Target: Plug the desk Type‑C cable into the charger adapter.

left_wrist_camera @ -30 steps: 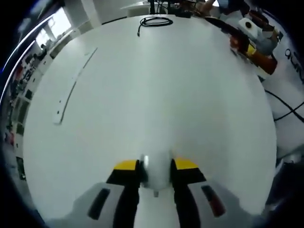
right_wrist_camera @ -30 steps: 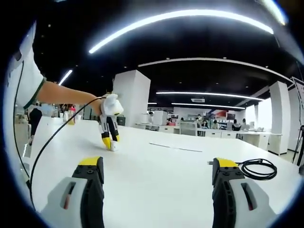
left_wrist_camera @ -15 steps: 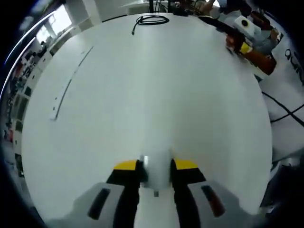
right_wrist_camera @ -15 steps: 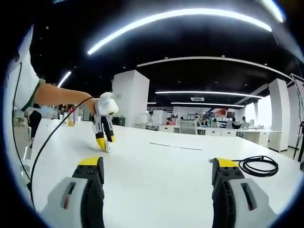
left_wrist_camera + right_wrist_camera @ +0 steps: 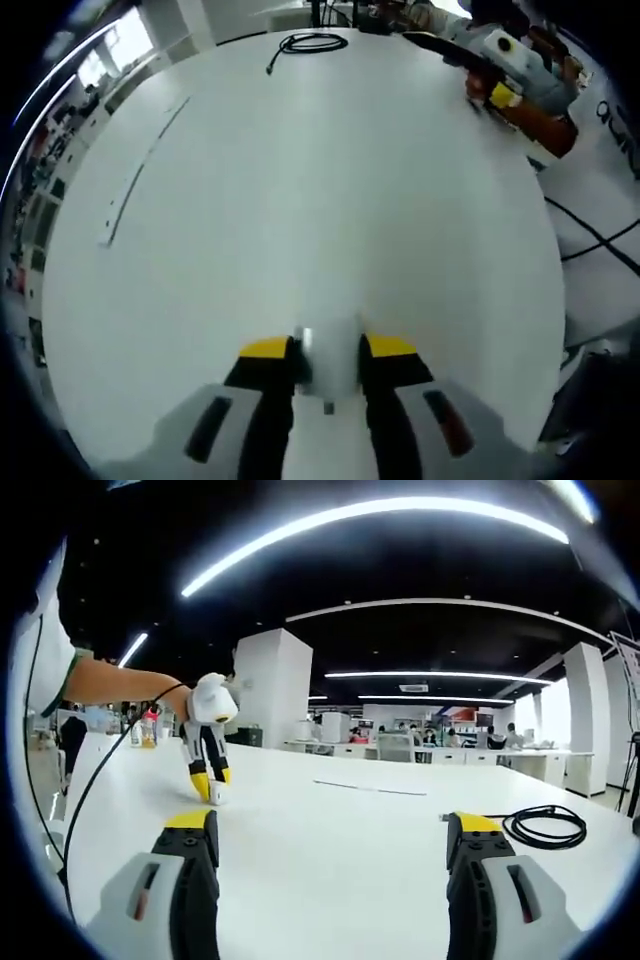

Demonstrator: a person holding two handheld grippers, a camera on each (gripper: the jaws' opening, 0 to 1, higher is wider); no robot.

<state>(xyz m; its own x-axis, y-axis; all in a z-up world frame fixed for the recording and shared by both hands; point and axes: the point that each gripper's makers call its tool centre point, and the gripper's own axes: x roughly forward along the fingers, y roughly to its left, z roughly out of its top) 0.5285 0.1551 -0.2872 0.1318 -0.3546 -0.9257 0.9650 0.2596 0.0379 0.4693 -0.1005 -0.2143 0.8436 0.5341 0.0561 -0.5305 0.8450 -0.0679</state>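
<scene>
Your left tongs grip the white charger adapter on the desk. Your right tongs are wide open, empty. The coiled Type-C cable is limp; take its stiff plug end.

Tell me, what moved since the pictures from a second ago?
In the right gripper view, the left tool, shut on the white charger adapter, slid left along the white table, away from the coiled black cable. The right tool stayed open with nothing in it. The cable stayed where it lay.
</scene>
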